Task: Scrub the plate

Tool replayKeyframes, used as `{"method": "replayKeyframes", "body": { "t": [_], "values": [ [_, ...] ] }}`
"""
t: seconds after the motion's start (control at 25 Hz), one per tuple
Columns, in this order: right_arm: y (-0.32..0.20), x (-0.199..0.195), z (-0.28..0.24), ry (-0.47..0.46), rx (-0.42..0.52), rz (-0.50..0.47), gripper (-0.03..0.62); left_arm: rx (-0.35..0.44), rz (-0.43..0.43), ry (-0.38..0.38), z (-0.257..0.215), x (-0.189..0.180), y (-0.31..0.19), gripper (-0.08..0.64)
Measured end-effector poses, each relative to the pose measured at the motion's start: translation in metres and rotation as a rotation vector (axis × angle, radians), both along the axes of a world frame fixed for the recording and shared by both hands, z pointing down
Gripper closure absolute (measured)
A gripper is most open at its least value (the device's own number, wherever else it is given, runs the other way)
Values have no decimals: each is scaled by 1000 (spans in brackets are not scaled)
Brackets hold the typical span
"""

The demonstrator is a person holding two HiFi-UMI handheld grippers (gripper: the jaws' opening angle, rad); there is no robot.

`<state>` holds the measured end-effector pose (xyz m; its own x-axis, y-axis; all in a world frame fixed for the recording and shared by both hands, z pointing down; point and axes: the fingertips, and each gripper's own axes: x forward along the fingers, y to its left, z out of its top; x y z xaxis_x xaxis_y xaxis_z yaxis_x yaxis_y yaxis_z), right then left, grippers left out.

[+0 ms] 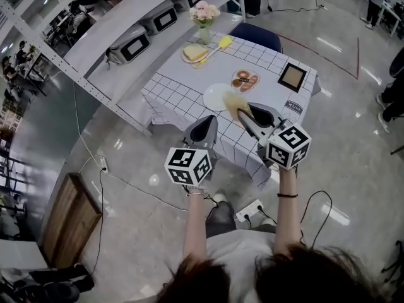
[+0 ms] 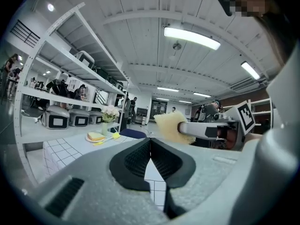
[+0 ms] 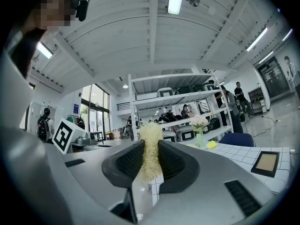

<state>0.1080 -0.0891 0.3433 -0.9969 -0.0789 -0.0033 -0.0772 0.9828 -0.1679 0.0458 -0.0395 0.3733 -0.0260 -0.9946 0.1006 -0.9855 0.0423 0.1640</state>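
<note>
1. Holds a pale yellow, fibrous scouring pad (image 3: pixel 151 135) in the right gripper (image 3: pixel 150 146). Jaws closed tight on its sides, with the pad's frayed top standing out past the tips.
2. Carries the left gripper (image 2: pixel 150 142) with jaws pressed fully together and nothing between them. Sits empty just beside the right gripper, a little nearer the body in the head view.
3. Finds the round white plate (image 1: pixel 218 96) lying flat on the white checked cloth of the surface (image 1: pixel 177 84), close to the near edge. Looks bare, as far as can be made out.
4. Places the scouring pad (image 1: pixel 235 105) over the plate's right rim in the head view. Cannot tell contact from that angle. Judged to be lifted clear, since both gripper views look out level across the room and not down onto the plate.
5. Leaves the rest of the surface alone:
   - a glass vase of pink flowers (image 1: pixel 204 14) at the far edge;
   - a small dish with a pale yellow block (image 1: pixel 196 53) in front of it;
   - a dark square picture frame (image 1: pixel 292 76) to the right, well apart from the plate.
6. Judged early in the task: tool in hand, plate in reach, no rubbing seen. Left to do: lower the pad onto the plate's face, perhaps steady the rim with the empty left gripper, and work across the whole plate.
</note>
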Motion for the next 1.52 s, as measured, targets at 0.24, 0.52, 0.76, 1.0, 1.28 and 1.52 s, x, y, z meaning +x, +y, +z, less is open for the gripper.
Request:
{"method": "replayKeyframes", "body": {
  "t": [0.24, 0.52, 0.76, 1.0, 1.28, 1.52],
  "values": [
    [-17, -27, -5, -15, -18, 71, 512, -1, 58, -12, -6, -37, -13, 549],
    [-28, -52, -9, -43, -26, 157, 512, -7, 127, -17, -8, -73, -21, 549],
    [-27, -66, -5, -48, -33, 181, 512, -10, 159, 16, 3, -91, -23, 549],
    [-30, -71, 1, -49, -44, 209, 512, -13, 196, 20, 7, -94, -25, 549],
    [-25, -75, 4, -52, -42, 224, 512, -14, 220, 20, 11, -94, -22, 549],
    [-31, -66, -1, -47, -42, 259, 512, -17, 237, 25, 11, -89, -19, 549]
  ]
}}
